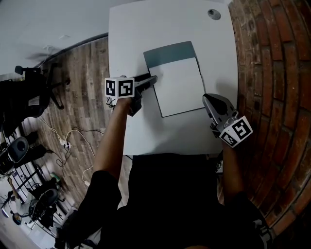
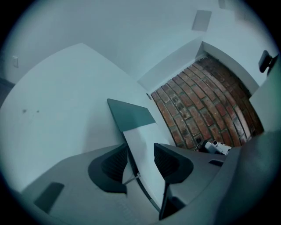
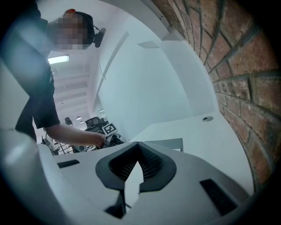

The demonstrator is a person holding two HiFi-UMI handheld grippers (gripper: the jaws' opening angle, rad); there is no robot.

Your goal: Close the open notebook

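A notebook (image 1: 180,85) lies on the white table (image 1: 131,39), a white page facing up and a teal strip at its far end. My left gripper (image 1: 150,80) is at the notebook's left edge. In the left gripper view its jaws (image 2: 140,149) stand wide apart with the white page's edge (image 2: 136,132) running between them, and the pads do not press on it. My right gripper (image 1: 208,100) sits just off the notebook's near right corner. Its jaws (image 3: 138,145) meet at the tips with nothing between them, and the notebook (image 3: 169,143) shows just beyond.
A brick wall (image 1: 272,73) runs along the table's right side. A round cable grommet (image 1: 214,13) sits at the far right corner of the table. Left of the table is wooden floor with cables (image 1: 73,136) and a dark chair (image 1: 29,92).
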